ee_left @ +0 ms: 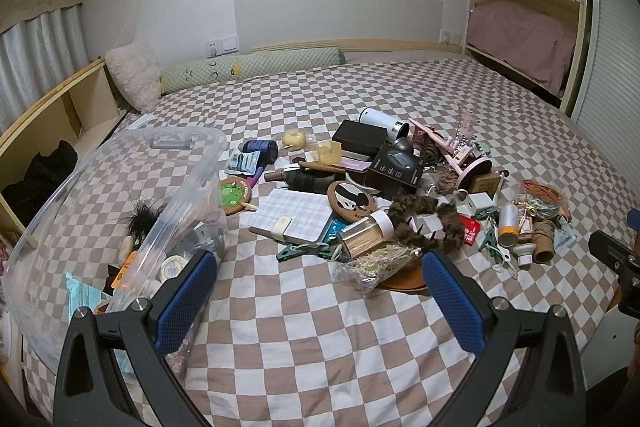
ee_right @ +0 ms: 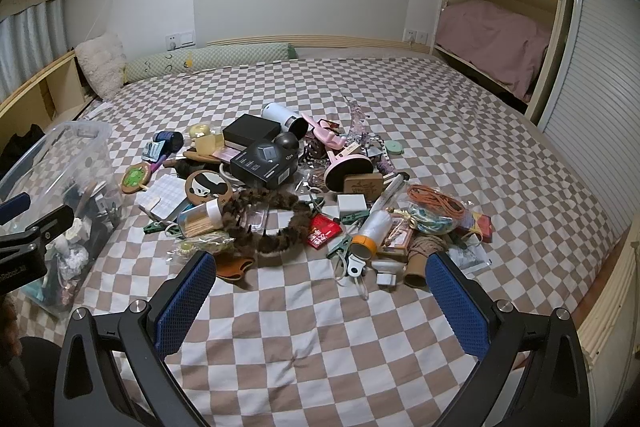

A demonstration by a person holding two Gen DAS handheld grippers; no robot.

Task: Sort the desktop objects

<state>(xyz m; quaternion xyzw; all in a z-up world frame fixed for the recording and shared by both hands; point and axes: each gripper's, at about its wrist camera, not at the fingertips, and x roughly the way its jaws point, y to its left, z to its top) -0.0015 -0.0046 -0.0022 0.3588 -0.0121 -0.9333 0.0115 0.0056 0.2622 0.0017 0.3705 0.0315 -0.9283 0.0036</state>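
A heap of small objects lies on the checkered bed: a black box (ee_left: 394, 169), a white cylinder (ee_left: 383, 122), a checked notebook (ee_left: 290, 217), a panda coaster (ee_left: 352, 202), a toothpick jar (ee_left: 366, 233) and a furry brown hair clip (ee_right: 264, 217). A clear plastic bin (ee_left: 120, 203) holding several items stands at the left. My left gripper (ee_left: 318, 269) hangs open over bare bedding, beside the bin. My right gripper (ee_right: 320, 269) is open too, just short of the heap, with an orange-capped tube (ee_right: 370, 233) and an orange cord (ee_right: 436, 201) ahead.
A green bolster (ee_left: 252, 69) and a fluffy cushion (ee_left: 134, 75) lie at the headboard. Wooden shelving (ee_left: 52, 115) runs along the left. A recessed bunk with pink bedding (ee_right: 492, 45) and a white slatted door (ee_right: 600, 67) are at the right.
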